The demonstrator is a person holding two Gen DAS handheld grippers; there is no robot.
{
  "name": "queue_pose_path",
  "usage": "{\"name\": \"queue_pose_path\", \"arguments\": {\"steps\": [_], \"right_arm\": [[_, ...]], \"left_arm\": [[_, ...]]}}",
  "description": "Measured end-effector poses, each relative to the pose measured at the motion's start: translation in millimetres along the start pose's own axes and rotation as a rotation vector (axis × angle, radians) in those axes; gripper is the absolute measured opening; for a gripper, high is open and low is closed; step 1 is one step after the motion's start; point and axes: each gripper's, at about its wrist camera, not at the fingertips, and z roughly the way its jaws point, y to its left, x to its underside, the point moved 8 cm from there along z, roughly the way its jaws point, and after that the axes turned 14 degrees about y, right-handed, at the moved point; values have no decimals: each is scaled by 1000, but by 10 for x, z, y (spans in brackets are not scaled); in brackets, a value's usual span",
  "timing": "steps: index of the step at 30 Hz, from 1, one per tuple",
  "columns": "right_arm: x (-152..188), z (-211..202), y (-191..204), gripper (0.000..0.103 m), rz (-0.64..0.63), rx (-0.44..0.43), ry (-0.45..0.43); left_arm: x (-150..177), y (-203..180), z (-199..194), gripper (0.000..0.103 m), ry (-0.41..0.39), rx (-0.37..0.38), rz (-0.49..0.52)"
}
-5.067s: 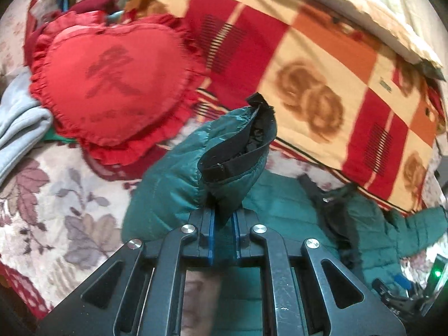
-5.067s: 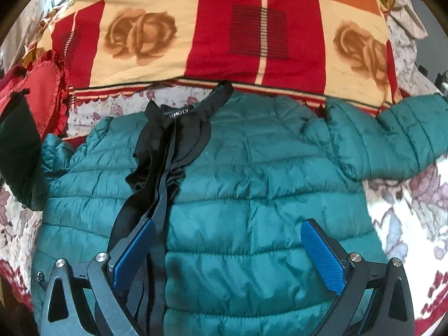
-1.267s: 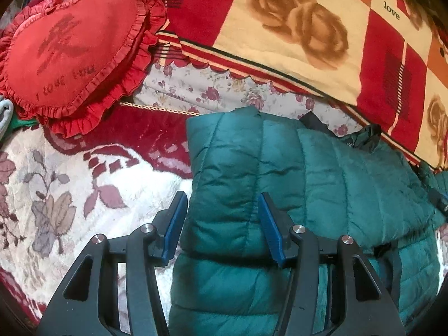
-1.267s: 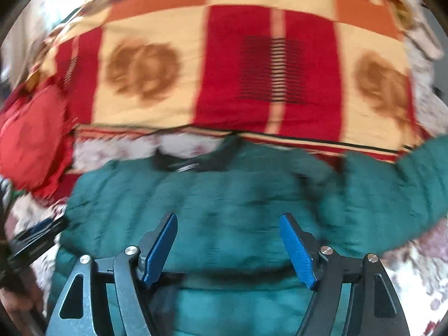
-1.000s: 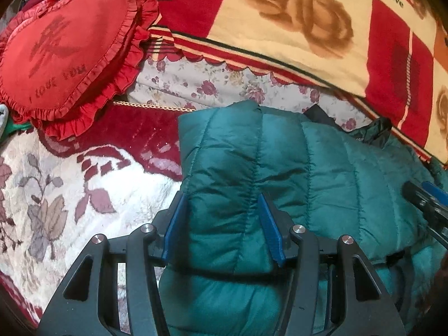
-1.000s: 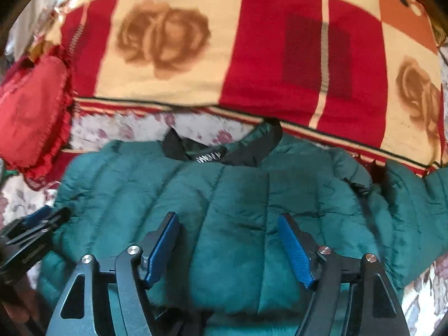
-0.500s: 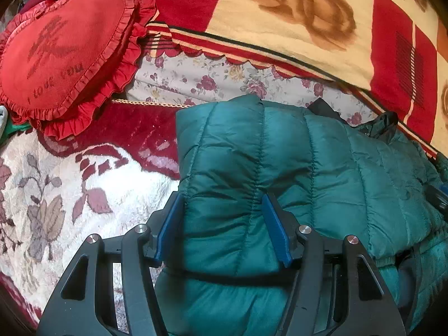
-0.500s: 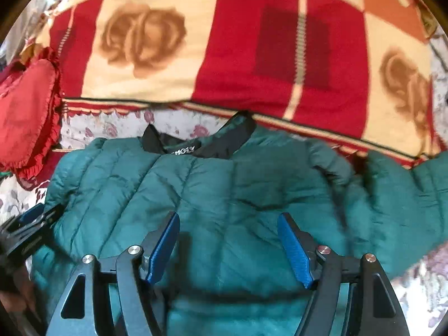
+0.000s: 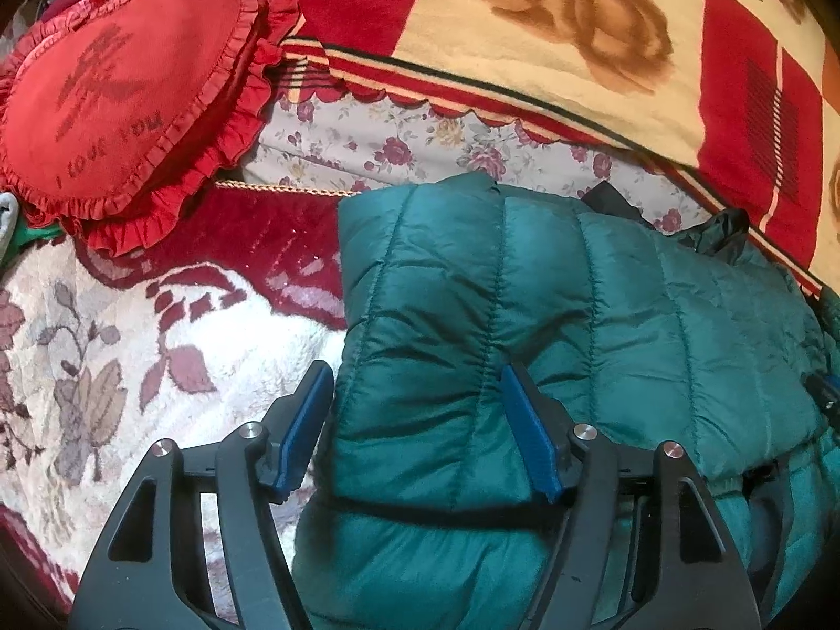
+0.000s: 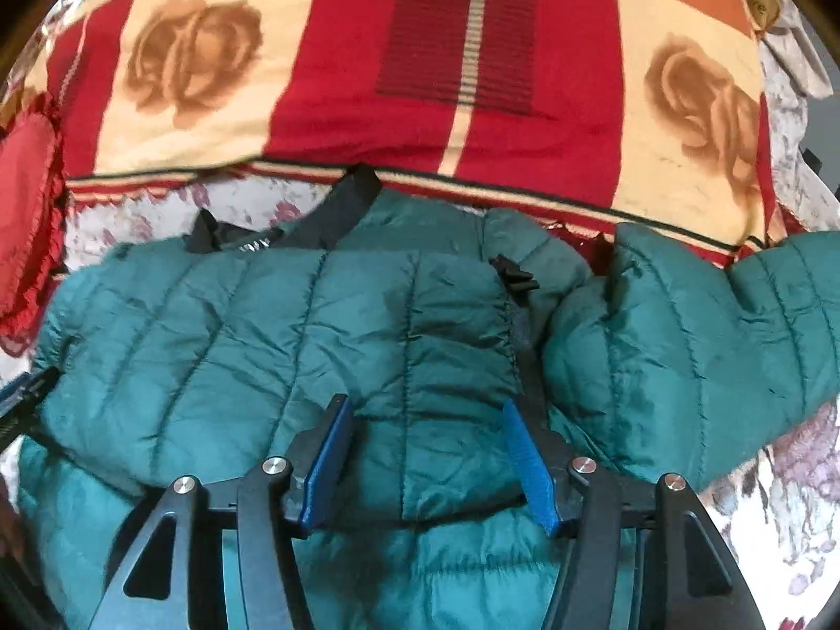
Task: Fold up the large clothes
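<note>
A dark green quilted jacket (image 9: 604, 315) lies on the bed, collar (image 10: 346, 205) away from me. One sleeve is folded across its body; the other sleeve (image 10: 698, 325) still sticks out to the right. My left gripper (image 9: 420, 420) straddles the fold at the jacket's left edge. Its jaws are opening and the puffy fold bulges between the parting pads. My right gripper (image 10: 428, 451) is over the folded sleeve's gathered cuff end (image 10: 472, 346). Its jaws are closing with that fabric between them, and the pads do not clearly pinch it.
A red heart-shaped cushion (image 9: 115, 89) lies at the left. A red and cream rose-patterned blanket (image 10: 462, 52) is bunched behind the collar. A floral bedspread (image 9: 105, 357) shows left of the jacket and at the right edge (image 10: 798, 472).
The left jaws have widened around the fold without the hand moving. The right gripper has slid right along the folded sleeve to its cuff end and its jaws have narrowed.
</note>
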Motion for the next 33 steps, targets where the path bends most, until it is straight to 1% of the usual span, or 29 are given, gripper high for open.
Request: {"name": "queue_pose_path", "arguments": {"steps": [2,5,9,13,15,17,18,20,24,29,33], "right_arm": [[47,-123,-11,57,5,-19,-18],[94,-280,5,57,-8,-23,-45],[95,-336,39,57,-15,-22,-53],[93,-188,22,58,-5,-10,-26],[103,-74,-1,58,3,-4,-3],[111,10,-18,64,4,16,3],[116,48,-29,68,6,26,7],[128,93,-51,69,15,15,21],[165,-81,-90,69,20,-4,-13],[226,-395,-106,69,2,-15,-71],[260,-628,-173,69,3,-6,-112]], "left_arm": [[23,3,-72,67,-9,-2,3],[59,-6,-195,67,-22,11,1],[86,-81,-333,67,-36,27,9],[105,-215,-400,67,-45,37,33],[120,-289,-357,67,-32,32,49],[150,-353,-276,67,-13,25,62],[171,-384,-205,67,3,18,69],[204,-408,-105,67,25,4,74],[236,-397,-113,67,15,6,62],[282,-393,-290,67,-16,32,47],[337,-434,-423,67,-28,66,39]]}}
